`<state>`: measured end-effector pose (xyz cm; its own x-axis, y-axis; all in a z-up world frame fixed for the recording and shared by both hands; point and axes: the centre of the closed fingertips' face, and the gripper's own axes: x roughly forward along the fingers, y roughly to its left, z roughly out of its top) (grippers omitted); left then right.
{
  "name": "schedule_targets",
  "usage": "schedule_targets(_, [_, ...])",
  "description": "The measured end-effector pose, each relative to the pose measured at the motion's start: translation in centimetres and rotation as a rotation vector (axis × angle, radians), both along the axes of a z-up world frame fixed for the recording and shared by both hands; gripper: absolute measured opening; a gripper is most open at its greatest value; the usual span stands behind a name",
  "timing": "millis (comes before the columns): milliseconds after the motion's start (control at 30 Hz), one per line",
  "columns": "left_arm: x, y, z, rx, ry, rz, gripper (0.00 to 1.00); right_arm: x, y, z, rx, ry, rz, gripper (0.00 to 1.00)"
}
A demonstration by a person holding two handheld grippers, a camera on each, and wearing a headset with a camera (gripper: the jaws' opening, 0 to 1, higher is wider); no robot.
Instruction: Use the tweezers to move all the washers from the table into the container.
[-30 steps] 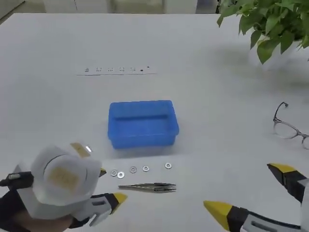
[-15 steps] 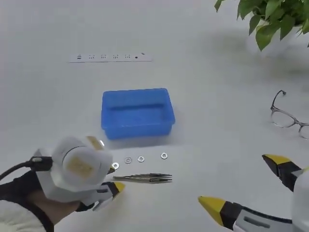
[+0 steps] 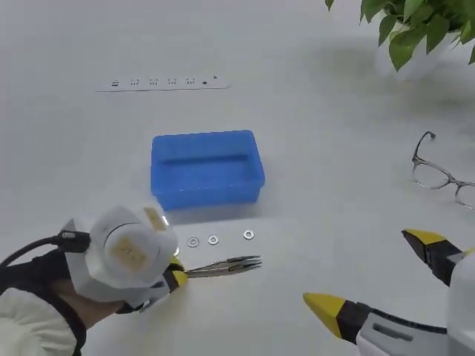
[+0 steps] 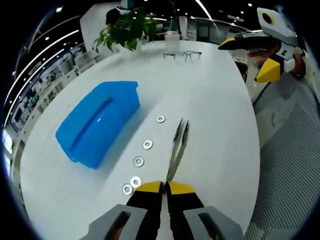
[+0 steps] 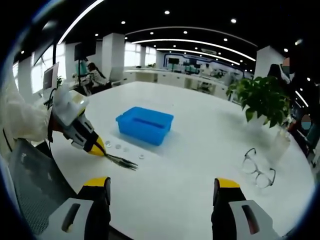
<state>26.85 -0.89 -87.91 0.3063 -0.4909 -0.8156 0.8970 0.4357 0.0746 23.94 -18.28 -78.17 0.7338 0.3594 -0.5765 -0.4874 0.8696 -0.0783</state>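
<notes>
My left claw [image 3: 177, 276] clamped on the tweezers [image 3: 226, 265], rear end.
Right claw [image 3: 365, 268] hung apart, near right; washers [image 3: 213, 240] lay in a row on the table [image 3: 334, 148] between tweezers and blue container [image 3: 206, 167].

In the head view, my left gripper [image 3: 177, 276] hides the back end of the tweezers [image 3: 226, 265]. The glasses [image 3: 433, 175] run off the right edge.

Bright even overhead light, soft shadows, fisheye-warped edges

Head view looks down on the table [image 3: 334, 148]; both low gripper views share the container [image 4: 95, 127].
</notes>
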Motion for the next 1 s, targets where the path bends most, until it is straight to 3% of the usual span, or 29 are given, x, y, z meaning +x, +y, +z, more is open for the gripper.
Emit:
schedule_targets(67, [-0.3,-0.2,0.0,-0.001,0.005,-0.012,0.0,0.0,0.0,0.1,0.0,-0.005,-0.001,0.83])
schedule_targets(267, [-1.0,-0.6,0.6,0.009,-0.026,-0.056,0.0,0.0,0.0,0.3,0.004,-0.012,0.0,0.83])
schedule_targets(467, [-1.9,-1.3,2.7,-0.004,-0.045,-0.059,0.0,-0.1,0.2,0.5,0.006,-0.024,0.009,0.83])
schedule_targets(600, [-2.5,-2.0,4.3,-0.026,-0.088,-0.072,0.0,-0.1,0.3,0.8,0.02,-0.033,0.012,0.82])
schedule_targets(733, [-3.5,-2.8,5.7,-0.049,-0.088,-0.074,0.0,-0.2,0.6,0.9,0.035,-0.033,0.026,0.8])
schedule_targets(900, [-4.3,-3.5,7.1,-0.073,-0.094,-0.071,0.0,-0.7,2.3,1.0,0.072,-0.012,0.1,0.79])
schedule_targets(1000, [-4.6,-3.6,7.7,-0.069,-0.105,-0.074,0.0,-1.3,3.8,0.7,0.114,0.035,0.178,0.73])
